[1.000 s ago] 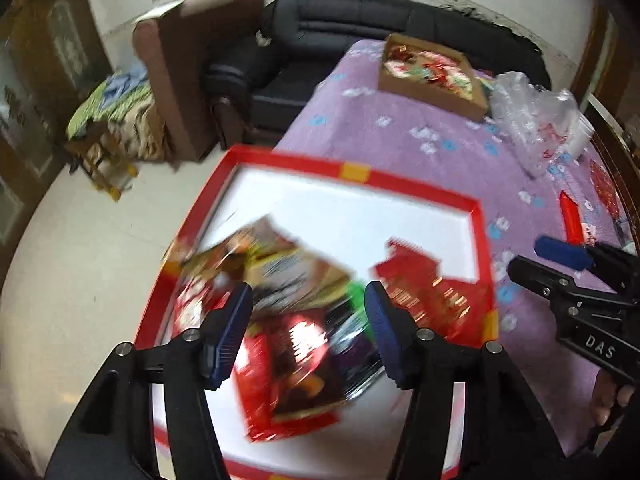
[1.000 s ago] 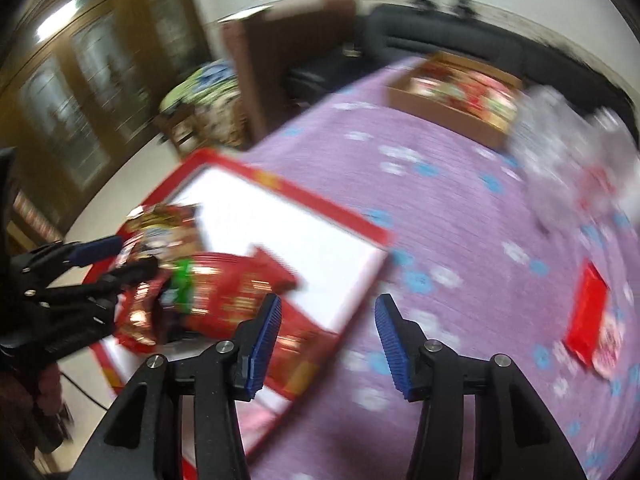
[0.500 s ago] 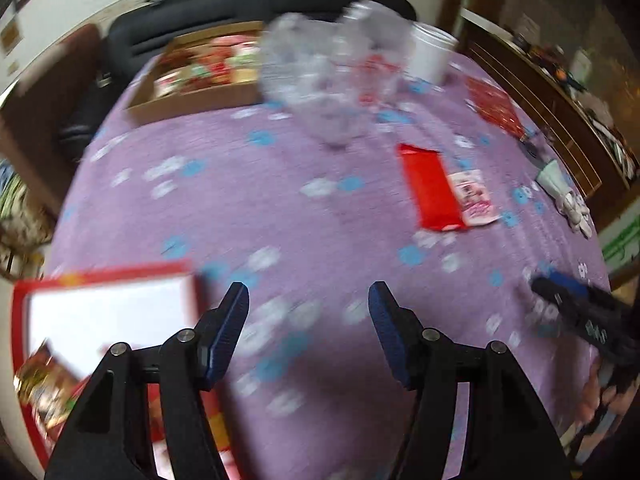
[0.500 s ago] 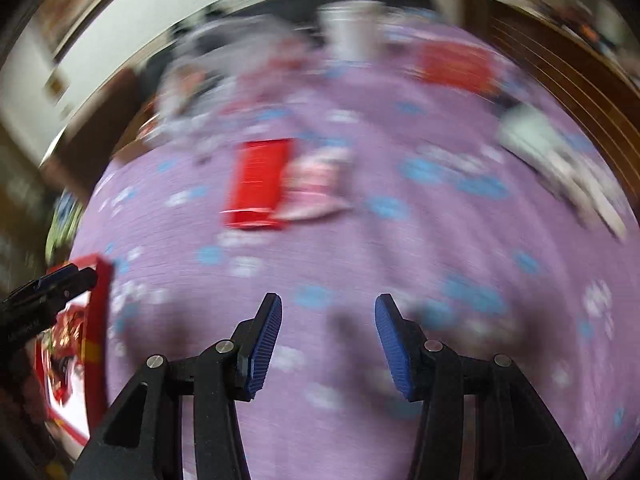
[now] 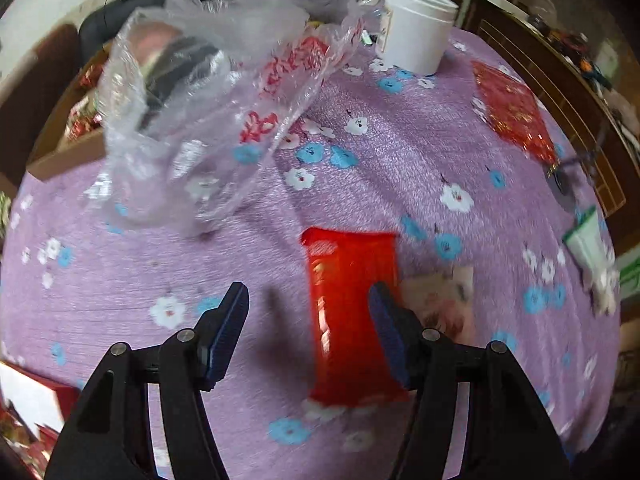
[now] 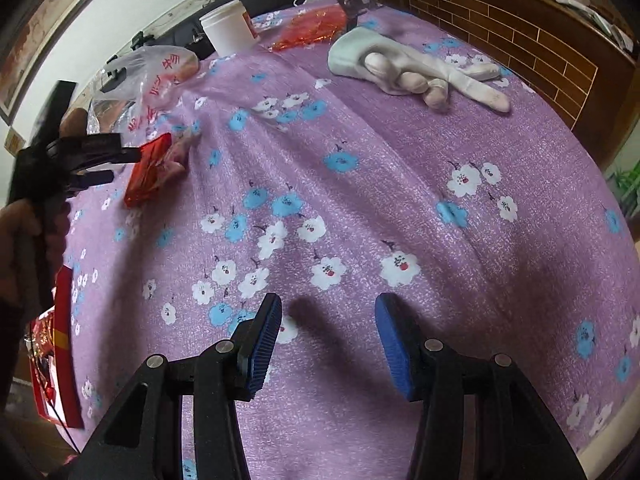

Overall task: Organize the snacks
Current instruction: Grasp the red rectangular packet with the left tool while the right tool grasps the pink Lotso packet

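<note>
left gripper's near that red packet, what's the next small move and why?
Probably shift the left gripper slightly to its right and lower it, so the open jaws straddle the red snack packet. The packet lies flat on the purple cloth, off-centre under the right finger, ungrasped. The right gripper is open over bare cloth.

My left gripper [image 5: 308, 328] is matte black plastic, its two angular arms cut with triangular openings and pinned with round silver screws. Each finger ends in a ribbed blue rubber pad [image 5: 228, 332]. My right gripper [image 6: 328, 340] is built the same: black frame, silver screw heads, ridged blue pads [image 6: 394, 348]. From the right wrist view, the left tool shows side-on as a black handle, with the bare skin of my left hand [image 6: 12, 240] blurred around it.
</note>
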Tool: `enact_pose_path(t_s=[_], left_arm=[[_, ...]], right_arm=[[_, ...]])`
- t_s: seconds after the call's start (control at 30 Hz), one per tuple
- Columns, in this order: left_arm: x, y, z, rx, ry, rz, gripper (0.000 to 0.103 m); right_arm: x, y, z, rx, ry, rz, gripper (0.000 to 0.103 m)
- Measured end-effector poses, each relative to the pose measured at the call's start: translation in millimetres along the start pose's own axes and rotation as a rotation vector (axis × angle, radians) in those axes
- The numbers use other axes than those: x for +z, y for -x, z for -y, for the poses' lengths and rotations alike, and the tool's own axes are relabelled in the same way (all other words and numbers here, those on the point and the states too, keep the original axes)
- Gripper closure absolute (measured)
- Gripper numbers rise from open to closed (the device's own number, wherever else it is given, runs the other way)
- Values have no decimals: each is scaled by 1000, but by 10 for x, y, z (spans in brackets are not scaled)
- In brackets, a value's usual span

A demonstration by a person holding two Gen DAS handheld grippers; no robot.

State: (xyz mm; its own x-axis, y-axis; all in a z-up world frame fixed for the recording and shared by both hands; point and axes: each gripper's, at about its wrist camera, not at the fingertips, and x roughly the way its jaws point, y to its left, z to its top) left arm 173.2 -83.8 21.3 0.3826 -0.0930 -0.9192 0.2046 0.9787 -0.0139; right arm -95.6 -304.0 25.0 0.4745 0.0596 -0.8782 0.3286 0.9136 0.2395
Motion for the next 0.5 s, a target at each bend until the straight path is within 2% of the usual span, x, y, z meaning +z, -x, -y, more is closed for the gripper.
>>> enact_pose_path(t_s=[0.13, 0.2, 0.23, 0.33, 0.43, 0.5], left_arm=[[62, -89, 89, -21, 29, -3, 42], [84, -126, 144, -20, 19, 2, 37], [93, -157, 173, -11, 11, 0, 29], [94, -286, 228, 18, -23, -30, 25], [13, -255, 280, 39, -107, 9, 23], [-29, -241, 188, 14, -79, 10, 22]], right_arm=[[66, -37, -30, 9, 26, -2, 52], [114, -68, -57, 20, 32, -3, 52], [145, -91, -77, 24, 35, -4, 52], [245, -150, -156, 31, 56, -9, 52], [431, -212, -307, 44, 83, -4, 52], [581, -253, -448, 51, 109, 7, 52]])
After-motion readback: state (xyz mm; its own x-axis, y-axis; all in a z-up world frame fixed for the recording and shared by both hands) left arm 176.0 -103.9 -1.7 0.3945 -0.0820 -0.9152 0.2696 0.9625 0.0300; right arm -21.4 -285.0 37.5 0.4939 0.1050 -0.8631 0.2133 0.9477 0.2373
